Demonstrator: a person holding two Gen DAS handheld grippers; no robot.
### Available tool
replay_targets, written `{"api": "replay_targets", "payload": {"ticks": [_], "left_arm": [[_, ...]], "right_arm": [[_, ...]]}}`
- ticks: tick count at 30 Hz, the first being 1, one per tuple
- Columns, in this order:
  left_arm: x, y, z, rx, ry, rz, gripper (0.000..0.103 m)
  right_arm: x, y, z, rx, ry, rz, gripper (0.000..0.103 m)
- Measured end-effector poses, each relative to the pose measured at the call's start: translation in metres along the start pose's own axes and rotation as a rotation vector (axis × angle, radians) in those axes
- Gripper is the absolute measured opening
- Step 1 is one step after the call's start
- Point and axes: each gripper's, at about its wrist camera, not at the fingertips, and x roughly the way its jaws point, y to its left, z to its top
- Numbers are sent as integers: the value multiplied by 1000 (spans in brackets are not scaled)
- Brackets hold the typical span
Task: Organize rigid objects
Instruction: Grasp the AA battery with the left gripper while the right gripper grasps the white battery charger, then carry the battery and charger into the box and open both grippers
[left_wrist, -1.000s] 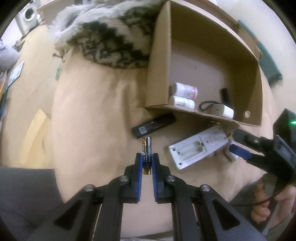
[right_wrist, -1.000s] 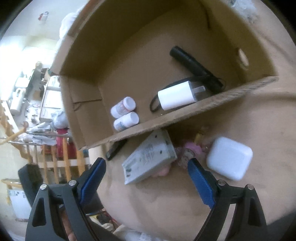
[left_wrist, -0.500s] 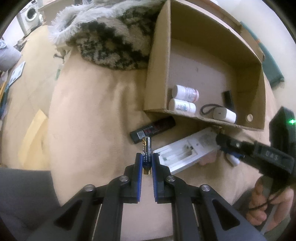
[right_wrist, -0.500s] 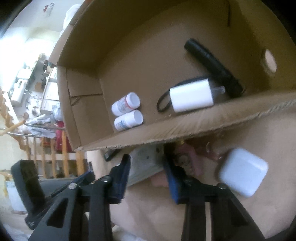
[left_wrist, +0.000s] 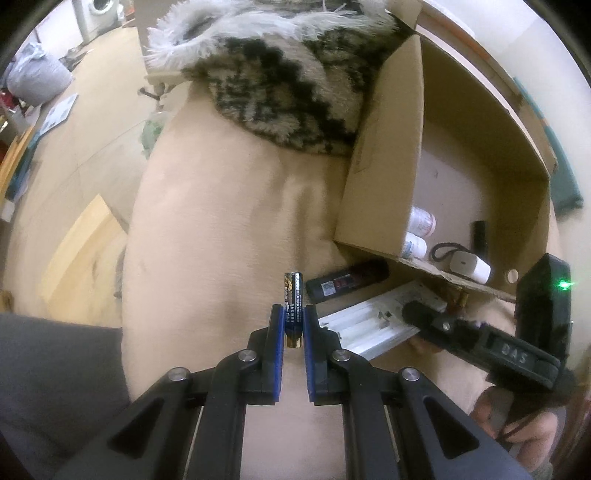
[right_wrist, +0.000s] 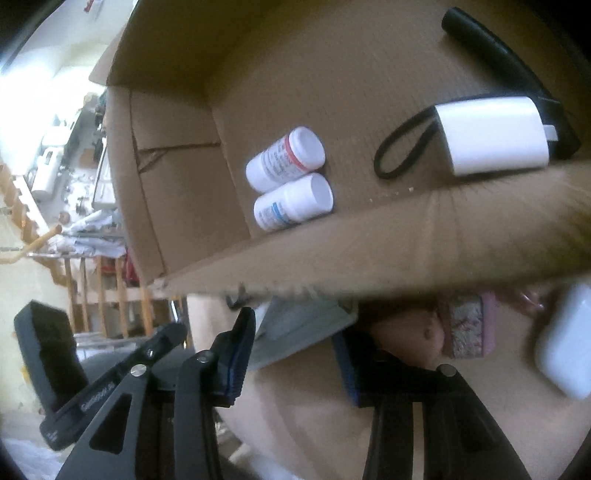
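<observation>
Your left gripper (left_wrist: 293, 325) clenched a slim cylindrical battery (left_wrist: 293, 295); your right gripper (right_wrist: 295, 354), jaws just reopening slightly, straddled the flat white remote (right_wrist: 295, 332) beside the corrugated cardboard box (right_wrist: 332, 243) holding two smooth pill bottles (right_wrist: 291, 184).

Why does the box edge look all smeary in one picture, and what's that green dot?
Right wrist view: motion blur streaks the box edge and the white case; the bottles stay sharp. Left wrist view: sharp but fisheye-bent; the dot is a green light.
</observation>
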Motion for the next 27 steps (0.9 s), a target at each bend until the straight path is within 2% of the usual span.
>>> {"api": "replay_targets", "payload": {"ticks": [3,5,13,19,27], "left_arm": [[0,-3,1,4,-1,6,9],[0,-5,1,11,-5,9,9],[-3,-2,0,14,-30,34,9],[-15,-8,-4,53,-86,54,9],[-47,-26,0,96,-159,26,9]], "right_arm": [[5,2,1,32,-54,-32,45],[7,4,-1,46,-72,-53,37],[-21,23,-25,12,-110,5,22],[-60,46,-52,-78,-187,4,22],[-142,51,-41,-173,-330,-17,22]]}}
